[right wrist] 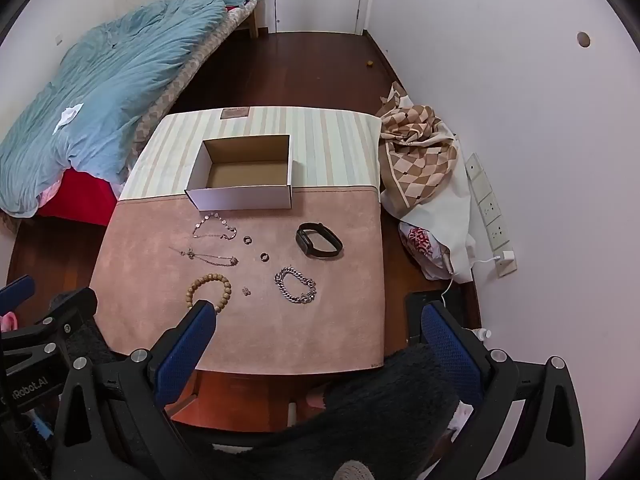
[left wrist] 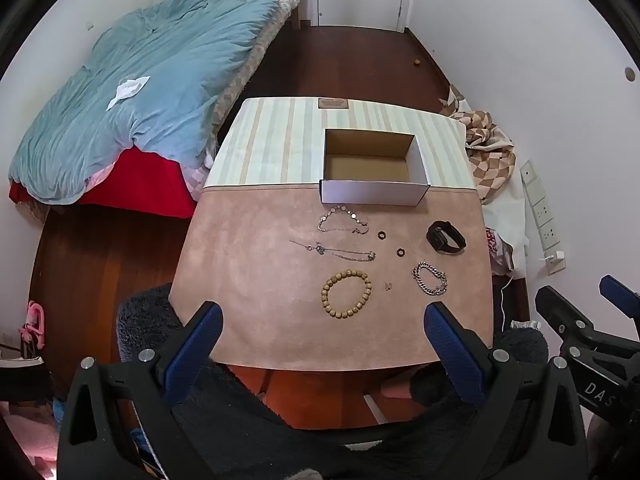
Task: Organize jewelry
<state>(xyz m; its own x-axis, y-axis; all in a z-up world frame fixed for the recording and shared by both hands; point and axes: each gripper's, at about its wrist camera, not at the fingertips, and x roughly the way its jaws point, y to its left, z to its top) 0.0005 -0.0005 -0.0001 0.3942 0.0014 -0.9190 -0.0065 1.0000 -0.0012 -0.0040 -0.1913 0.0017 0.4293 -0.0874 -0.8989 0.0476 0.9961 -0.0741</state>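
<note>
An open white cardboard box (left wrist: 372, 193) (right wrist: 244, 197) stands empty at the middle of the table. In front of it on the pink mat (left wrist: 260, 280) (right wrist: 340, 320) lie a wooden bead bracelet (left wrist: 346, 294) (right wrist: 209, 287), a silver chain bracelet (left wrist: 430, 278) (right wrist: 296, 285), a black watch (left wrist: 446, 237) (right wrist: 319, 240), two thin chains (left wrist: 343, 220) (left wrist: 332, 251), two dark rings (left wrist: 381, 235) (left wrist: 400, 253) and a small pair of earrings (left wrist: 388, 286) (right wrist: 246, 291). My left gripper (left wrist: 324, 320) and right gripper (right wrist: 318, 322) are open and empty, above the table's near edge.
A bed with a blue duvet (left wrist: 132, 92) (right wrist: 100, 80) stands to the left. A checked cloth (left wrist: 488, 152) (right wrist: 420, 152) and a bag (right wrist: 424, 244) lie on the floor at the right, by wall sockets (right wrist: 490, 208). The far half of the table has a striped cover (left wrist: 272, 140).
</note>
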